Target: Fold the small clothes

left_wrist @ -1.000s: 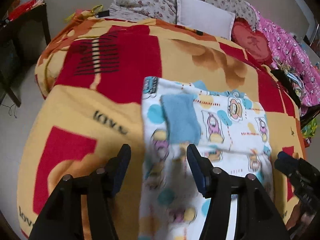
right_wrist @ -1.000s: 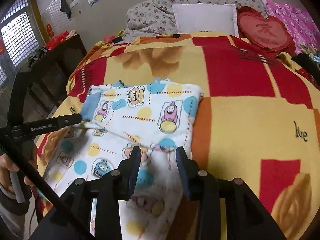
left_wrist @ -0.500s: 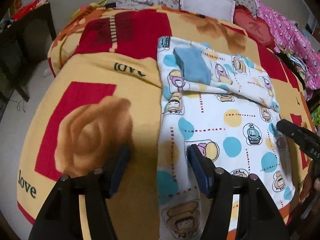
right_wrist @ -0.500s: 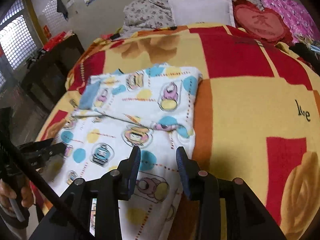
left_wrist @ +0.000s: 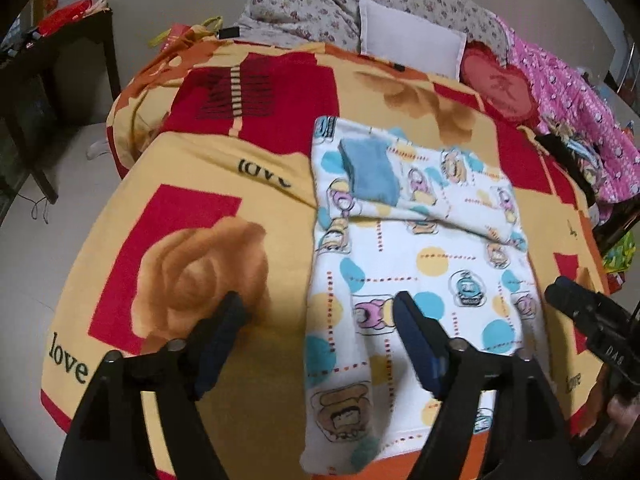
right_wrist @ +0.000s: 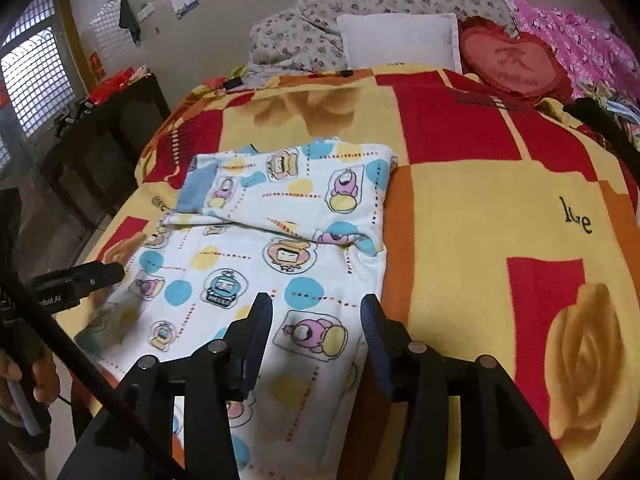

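A cartoon-print baby garment [left_wrist: 416, 248] lies flat on the red-and-yellow blanket [left_wrist: 192, 216] of the bed, its far part folded over with a blue cuff [left_wrist: 370, 170] on top. The left hand-held gripper [left_wrist: 320, 336] hangs over its near left edge, jaws wide, just opened further, gripping nothing. The right hand-held gripper [right_wrist: 316, 336] hovers over the near right part, jaws apart, also just widening, empty

Left gripper [left_wrist: 320, 320] and right gripper [right_wrist: 316, 312]: jaws just opened, holding nothing.

A white pillow [right_wrist: 400, 42] and red heart cushion [right_wrist: 514, 62] lie beyond the yellow-red blanket [right_wrist: 480, 208].
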The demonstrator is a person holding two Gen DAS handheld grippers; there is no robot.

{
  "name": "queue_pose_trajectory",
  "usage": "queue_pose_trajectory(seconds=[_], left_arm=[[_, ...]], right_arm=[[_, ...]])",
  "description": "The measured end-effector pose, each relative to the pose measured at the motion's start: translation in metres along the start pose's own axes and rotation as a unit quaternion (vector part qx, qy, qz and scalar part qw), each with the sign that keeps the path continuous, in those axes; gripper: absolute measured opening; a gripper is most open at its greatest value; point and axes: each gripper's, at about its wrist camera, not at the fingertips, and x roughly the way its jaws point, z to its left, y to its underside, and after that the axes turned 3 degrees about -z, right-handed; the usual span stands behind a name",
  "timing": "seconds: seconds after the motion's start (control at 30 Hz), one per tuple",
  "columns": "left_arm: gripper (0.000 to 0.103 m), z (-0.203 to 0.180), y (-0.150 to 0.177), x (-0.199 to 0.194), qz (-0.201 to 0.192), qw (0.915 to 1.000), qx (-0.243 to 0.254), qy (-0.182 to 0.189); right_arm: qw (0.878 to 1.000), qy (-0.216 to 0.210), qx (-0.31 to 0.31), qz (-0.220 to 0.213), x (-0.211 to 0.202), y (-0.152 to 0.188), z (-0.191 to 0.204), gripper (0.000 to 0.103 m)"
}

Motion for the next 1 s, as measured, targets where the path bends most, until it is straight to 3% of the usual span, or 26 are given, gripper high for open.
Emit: queue_pose_trajectory(seconds=[0.07, 0.5, 0.7, 0.77, 1.0], left_arm=[[0.082, -0.001, 0.000, -0.002, -0.001, 0.9999, -0.004, 0.010], [0.082, -0.009, 0.011, 0.003, 0.025, 0.9993, -0.011, 0.024], [0.083, 0.001, 0.012, -0.008, 0.015, 0.9993, -0.019, 0.029], [0.090, 0.005, 0.014, -0.009, 0.016, 0.9991, -0.024, 0.033], [0.090, 0.008, 0.024, -0.006, 0.018, 0.9993, -0.012, 0.030]], right_arm=[[1.000, -0.002, -0.007, -0.001, -0.004, 0.001, 0.003, 0.056], [1.000, -0.014, 0.004, -0.011, -0.024, 0.010, -0.004, 0.059], [1.000, -0.023, 0.001, 0.004, -0.025, 0.019, -0.007, 0.062], [1.000, -0.025, 0.006, 0.010, -0.025, 0.025, -0.013, 0.063], [0.998, -0.036, 0.030, 0.028, -0.022, 0.041, -0.024, 0.063]])
